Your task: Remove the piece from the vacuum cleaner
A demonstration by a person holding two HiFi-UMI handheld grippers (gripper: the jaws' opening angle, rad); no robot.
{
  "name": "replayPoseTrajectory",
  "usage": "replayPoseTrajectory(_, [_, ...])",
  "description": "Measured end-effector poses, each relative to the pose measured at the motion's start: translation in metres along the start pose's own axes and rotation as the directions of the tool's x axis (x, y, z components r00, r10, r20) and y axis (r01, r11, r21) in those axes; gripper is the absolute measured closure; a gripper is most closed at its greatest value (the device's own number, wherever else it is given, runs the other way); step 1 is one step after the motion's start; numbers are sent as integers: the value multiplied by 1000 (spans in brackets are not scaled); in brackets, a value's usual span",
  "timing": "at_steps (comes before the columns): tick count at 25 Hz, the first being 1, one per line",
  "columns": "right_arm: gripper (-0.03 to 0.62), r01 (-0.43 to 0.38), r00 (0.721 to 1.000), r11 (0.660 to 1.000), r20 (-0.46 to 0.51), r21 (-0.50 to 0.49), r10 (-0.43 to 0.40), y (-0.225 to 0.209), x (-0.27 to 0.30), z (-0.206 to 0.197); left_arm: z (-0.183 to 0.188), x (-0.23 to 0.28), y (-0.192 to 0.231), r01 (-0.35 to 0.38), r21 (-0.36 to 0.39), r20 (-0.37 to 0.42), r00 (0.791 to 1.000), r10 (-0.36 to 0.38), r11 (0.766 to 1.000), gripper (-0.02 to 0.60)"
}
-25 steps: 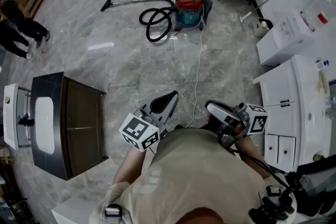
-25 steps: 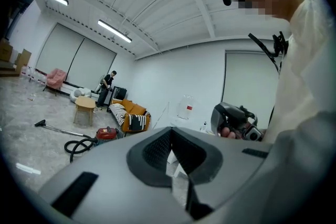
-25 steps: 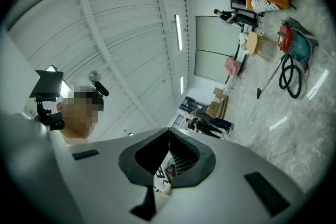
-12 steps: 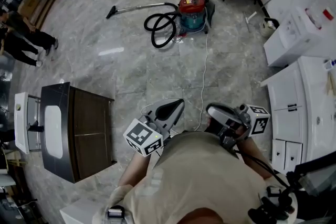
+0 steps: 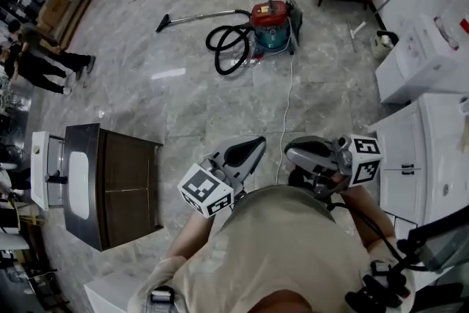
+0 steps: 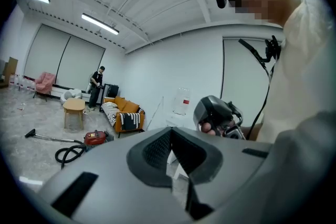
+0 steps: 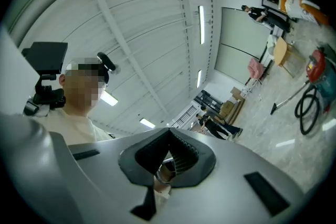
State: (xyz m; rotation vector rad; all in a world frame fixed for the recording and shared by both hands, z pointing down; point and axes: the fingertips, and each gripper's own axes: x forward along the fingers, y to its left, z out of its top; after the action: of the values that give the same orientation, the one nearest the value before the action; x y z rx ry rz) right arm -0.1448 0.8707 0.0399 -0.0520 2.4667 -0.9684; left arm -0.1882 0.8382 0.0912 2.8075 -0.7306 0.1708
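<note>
Straight ahead, well apart, sits the vacuum cleaner (image 5: 270, 20), wand (image 5: 201, 12) stretching left; left gripper (image 5: 253, 145) and right gripper (image 5: 292, 151), both pressed together and empty, roughly equally near.

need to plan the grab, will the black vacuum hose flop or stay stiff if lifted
Likely floppy: the hose lies in loose loops on the floor. It probably drags the wand along, since that looks joined to it. The vacuum looks squat, so a gentle pull may slide rather than tip it.
</note>
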Motion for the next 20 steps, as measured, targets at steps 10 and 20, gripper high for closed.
replayPoseTrajectory(10, [591,-67,971,916,-237,-396,-32,1,-3,24,6,60,-2,-56,5,-18,998,56,998,578])
replayPoseTrajectory(20, [591,16,1000,975,-22,-222,-21,-17,-46,58,15,88,24,-181,2,-42,983,180,984,578])
